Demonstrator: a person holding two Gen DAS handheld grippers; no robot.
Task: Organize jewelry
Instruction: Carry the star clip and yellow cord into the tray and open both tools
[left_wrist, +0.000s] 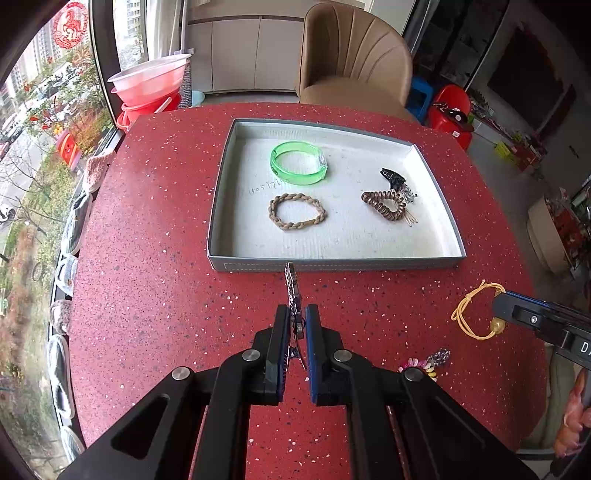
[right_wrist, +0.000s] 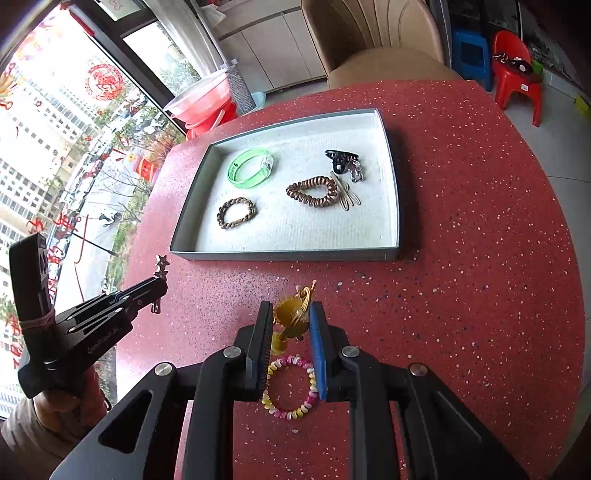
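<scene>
A grey tray (left_wrist: 332, 264) (right_wrist: 288, 254) on the red table holds a green bangle (left_wrist: 298, 163) (right_wrist: 251, 168), a braided bracelet (left_wrist: 297, 211) (right_wrist: 236, 212), a brown coil hair tie (left_wrist: 384, 205) (right_wrist: 313, 192) and a black claw clip (left_wrist: 393, 177) (right_wrist: 341, 159). My left gripper (left_wrist: 297, 317) (right_wrist: 160, 286) is shut on a dark star hairpin (left_wrist: 291, 288) (right_wrist: 161, 266), held edge-on just short of the tray's near wall. My right gripper (right_wrist: 291, 314) (left_wrist: 498, 297) is shut on a yellow elastic cord with an amber bead (right_wrist: 291, 312) (left_wrist: 476, 314), above the table.
A pastel bead bracelet (right_wrist: 291, 387) (left_wrist: 421, 363) lies on the table under my right gripper. A tan chair (left_wrist: 351, 62) stands beyond the table's far edge. Red basins (left_wrist: 151, 88) sit by the window at left. Red and blue stools (right_wrist: 517, 62) stand at right.
</scene>
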